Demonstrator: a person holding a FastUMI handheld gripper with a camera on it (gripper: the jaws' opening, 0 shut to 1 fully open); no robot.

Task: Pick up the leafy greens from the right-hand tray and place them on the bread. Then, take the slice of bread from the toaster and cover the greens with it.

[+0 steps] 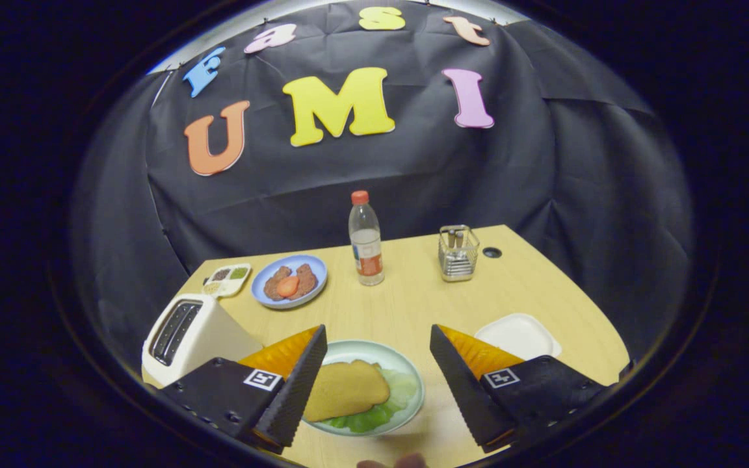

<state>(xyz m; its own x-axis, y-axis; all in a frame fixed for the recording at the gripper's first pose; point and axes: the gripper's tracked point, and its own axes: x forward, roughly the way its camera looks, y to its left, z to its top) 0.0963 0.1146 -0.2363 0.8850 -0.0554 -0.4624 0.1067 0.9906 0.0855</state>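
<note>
Stock as I read it off my gripper feed, all placed against the pale green plate (407, 365) that sits between the fingers. Far left of the plate: a white toaster (186, 335) at the table's near-left corner, its dark slots facing up; I cannot tell what is in them. Behind the toaster, left and well back from the plate: a small white compartment dish (226, 279) of dark and green bits. Back-left of the plate: a blue plate (289, 281) carrying brown patties and a red-orange slice. On the pale green plate itself: a slice of bread (344, 389) lying over the leafy greens (381, 409), which stick out from under it on the near and right sides. My gripper (378, 383) is spread wide, one finger overlapping the plate's left rim, the other off to its right, gripping nothing. Straight back from the plate: a clear bottle (366, 240) with a red cap, upright. Back-right: a metal wire holder (458, 253). Just right of the plate, beyond the right finger: a white tray (519, 335). All rests on a light wooden table (413, 299).
</note>
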